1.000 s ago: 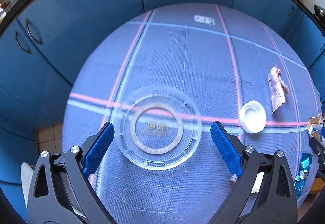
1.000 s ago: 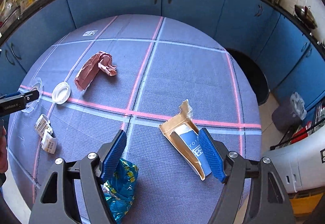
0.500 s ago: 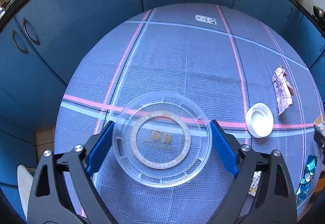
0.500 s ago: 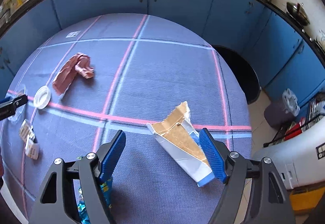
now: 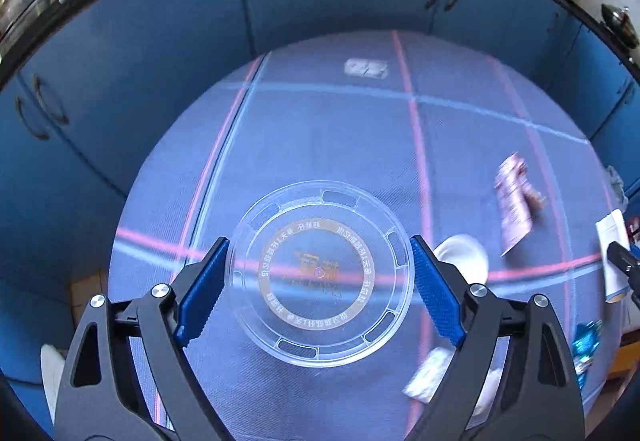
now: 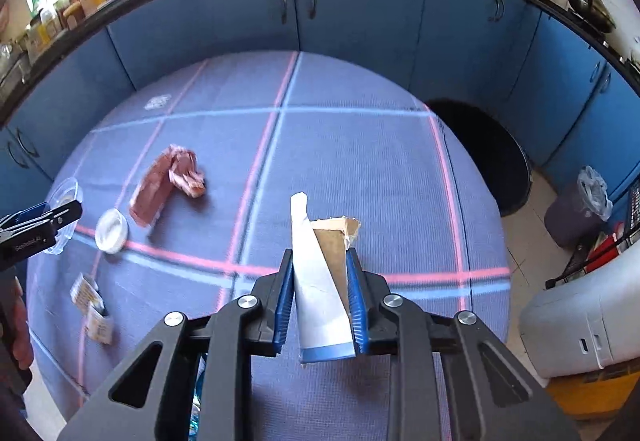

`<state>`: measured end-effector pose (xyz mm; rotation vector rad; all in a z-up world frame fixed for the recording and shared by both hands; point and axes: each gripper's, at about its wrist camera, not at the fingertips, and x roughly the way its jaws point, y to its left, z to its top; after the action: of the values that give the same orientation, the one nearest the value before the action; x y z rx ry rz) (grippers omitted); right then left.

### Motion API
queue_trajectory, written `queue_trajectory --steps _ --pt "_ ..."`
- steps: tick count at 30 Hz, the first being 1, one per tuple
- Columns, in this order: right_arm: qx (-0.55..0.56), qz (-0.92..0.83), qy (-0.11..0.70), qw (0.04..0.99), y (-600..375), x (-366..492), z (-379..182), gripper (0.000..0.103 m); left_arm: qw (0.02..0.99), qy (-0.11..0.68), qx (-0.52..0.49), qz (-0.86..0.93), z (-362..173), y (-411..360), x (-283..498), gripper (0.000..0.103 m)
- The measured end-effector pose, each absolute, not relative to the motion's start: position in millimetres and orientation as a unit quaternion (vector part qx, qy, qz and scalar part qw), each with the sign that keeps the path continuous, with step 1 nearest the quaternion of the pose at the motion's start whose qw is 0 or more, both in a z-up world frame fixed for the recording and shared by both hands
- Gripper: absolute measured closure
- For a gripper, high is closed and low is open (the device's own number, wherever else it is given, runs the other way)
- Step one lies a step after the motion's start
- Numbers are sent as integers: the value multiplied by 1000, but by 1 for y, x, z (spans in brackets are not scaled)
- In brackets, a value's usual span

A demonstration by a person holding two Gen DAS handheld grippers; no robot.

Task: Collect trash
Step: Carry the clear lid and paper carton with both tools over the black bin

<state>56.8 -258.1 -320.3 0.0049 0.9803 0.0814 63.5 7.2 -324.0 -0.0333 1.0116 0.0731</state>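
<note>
A clear round plastic lid (image 5: pixel 320 273) with a gold ring of print spans my left gripper (image 5: pixel 319 241). Both blue pads touch its rim as the jaws are closing, and the lid hangs above the cloth. My right gripper (image 6: pixel 320 253) is closing too, its pads pressing a torn white-and-brown carton (image 6: pixel 320 297) that stands on edge between them. On the cloth lie a crumpled pink wrapper (image 6: pixel 168 181), a small white lid (image 6: pixel 112 231), two paper packets (image 6: pixel 92 309) and a blue foil wrapper (image 5: pixel 586 337).
The round table wears a purple checked cloth (image 6: pixel 360 161), with blue cabinets (image 6: pixel 360 21) curving behind it. A black bin (image 6: pixel 492 161) stands at the table's right edge. A small lined bin (image 6: pixel 580 205) and a white appliance (image 6: pixel 580 329) are further right.
My left jaws came in onto the clear lid and raised it off the cloth. My right jaws shut on the carton, which turned from lying open to standing on edge between the pads.
</note>
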Motion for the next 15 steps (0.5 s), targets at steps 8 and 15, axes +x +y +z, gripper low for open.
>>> queue_trajectory --steps 8,15 --pt "13 17 454 891 -280 78 -293 78 890 456 -1 -16 -285 -39 103 17" --pt "30 -23 438 898 -315 98 -267 78 893 444 11 -72 -265 -96 142 17"
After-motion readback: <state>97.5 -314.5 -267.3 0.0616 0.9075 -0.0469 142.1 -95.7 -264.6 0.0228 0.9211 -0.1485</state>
